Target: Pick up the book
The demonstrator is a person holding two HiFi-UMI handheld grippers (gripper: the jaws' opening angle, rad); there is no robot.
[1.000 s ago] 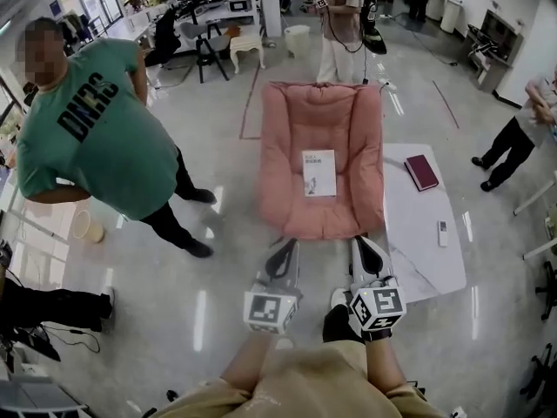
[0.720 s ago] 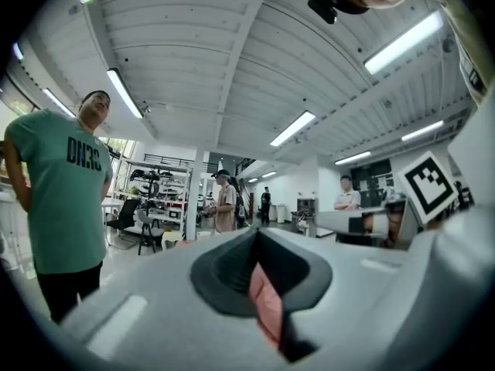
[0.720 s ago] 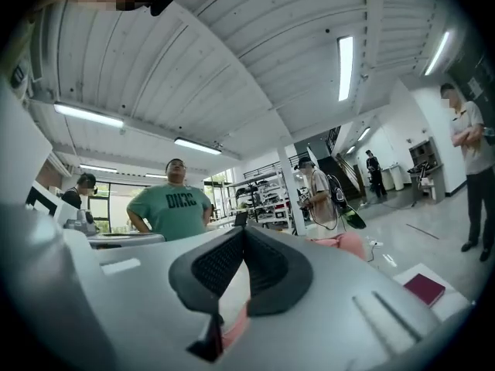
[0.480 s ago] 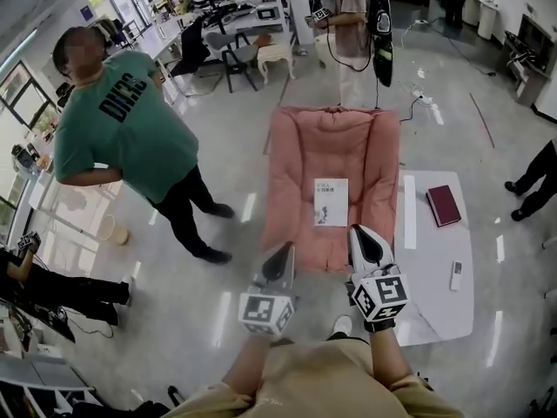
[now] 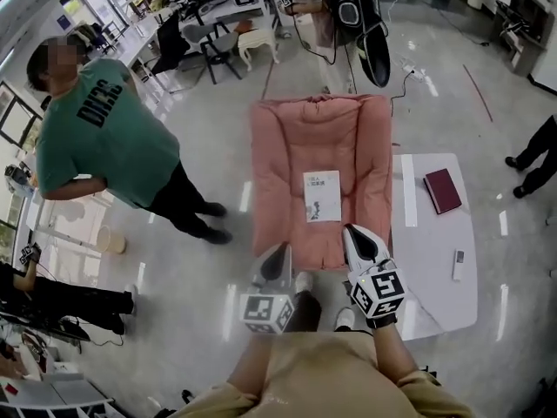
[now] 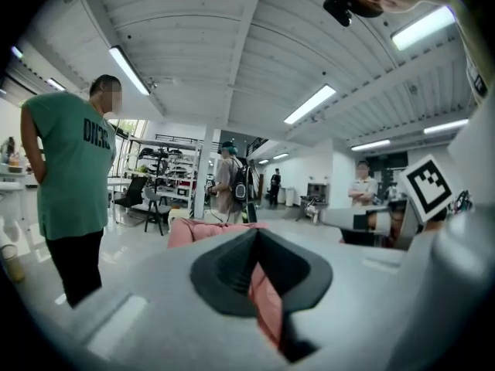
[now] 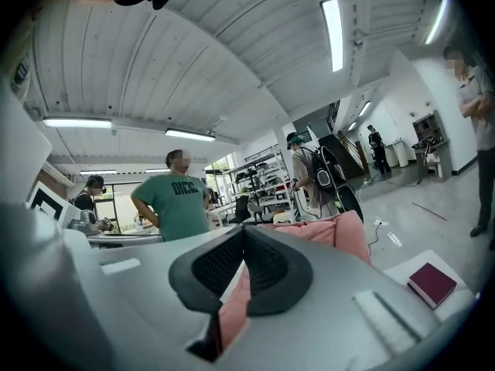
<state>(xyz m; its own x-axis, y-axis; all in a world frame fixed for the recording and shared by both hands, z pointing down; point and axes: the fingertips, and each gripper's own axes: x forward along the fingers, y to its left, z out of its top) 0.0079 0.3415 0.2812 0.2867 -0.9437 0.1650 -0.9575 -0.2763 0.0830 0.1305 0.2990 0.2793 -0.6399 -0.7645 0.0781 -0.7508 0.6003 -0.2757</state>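
Both grippers up at the pink chair (image 5: 283, 146), book untouched.
The white book (image 5: 322, 196) lies flat on the seat, nearer its front edge; the left gripper (image 5: 278, 258) and right gripper (image 5: 356, 239) hover by the front corners, jaws pressed together, empty.

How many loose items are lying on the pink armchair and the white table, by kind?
Books: 2, a white book on the pink armchair and a dark red book on the white table
Remote control: 1, on the white table
Total: 3
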